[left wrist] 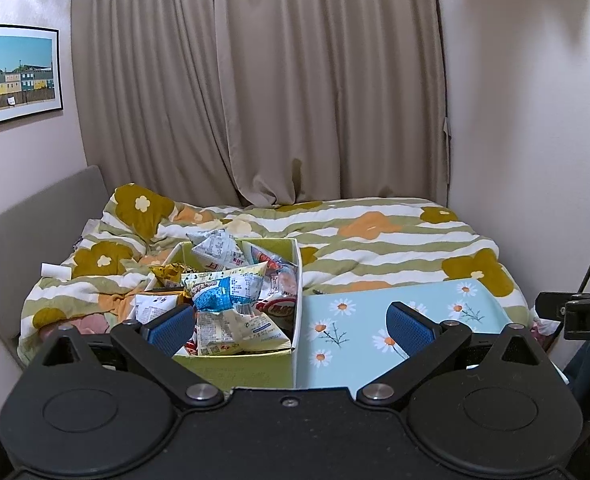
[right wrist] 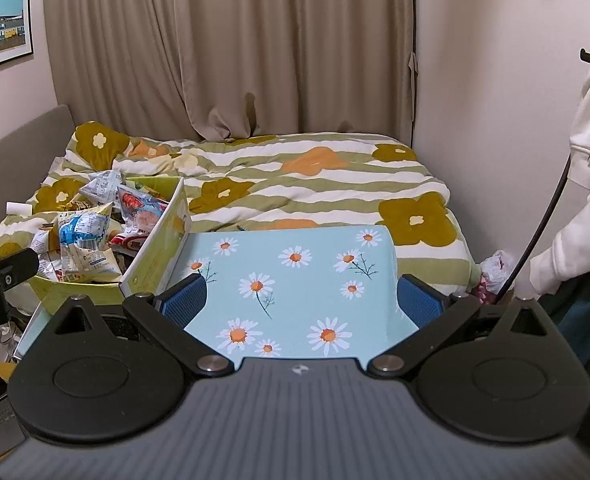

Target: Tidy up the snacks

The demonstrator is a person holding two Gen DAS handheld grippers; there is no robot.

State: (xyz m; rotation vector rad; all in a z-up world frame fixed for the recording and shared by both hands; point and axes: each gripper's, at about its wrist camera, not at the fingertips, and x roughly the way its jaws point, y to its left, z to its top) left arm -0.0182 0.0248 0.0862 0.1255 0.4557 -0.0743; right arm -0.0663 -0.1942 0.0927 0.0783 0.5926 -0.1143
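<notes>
- I have both claws raised at the near end of the bed (right wrist: 295, 168). The left claw (left wrist: 291, 322) is spread wide and grips nothing, and the right claw (right wrist: 301, 298) is released just as wide and is empty.
- The snacks (left wrist: 231, 300) are heaped loose in the green box (left wrist: 239, 372). It sits on the bed just left of the daisy-print tray (right wrist: 295, 276), with its wall touching the tray's edge.
- The tray surface is bare in both views. This fits either packets waiting to be laid out or packets already gathered into the box, so I won't commit to a direction.
- Any grasp here needs care because the wrappers are crinkly, puffed and overlapping. I'd take one packet by a sealed edge and not the middle, and close gently so the contents aren't crushed.
- The quilt is soft, so the box could tip if I press on its rim.
</notes>
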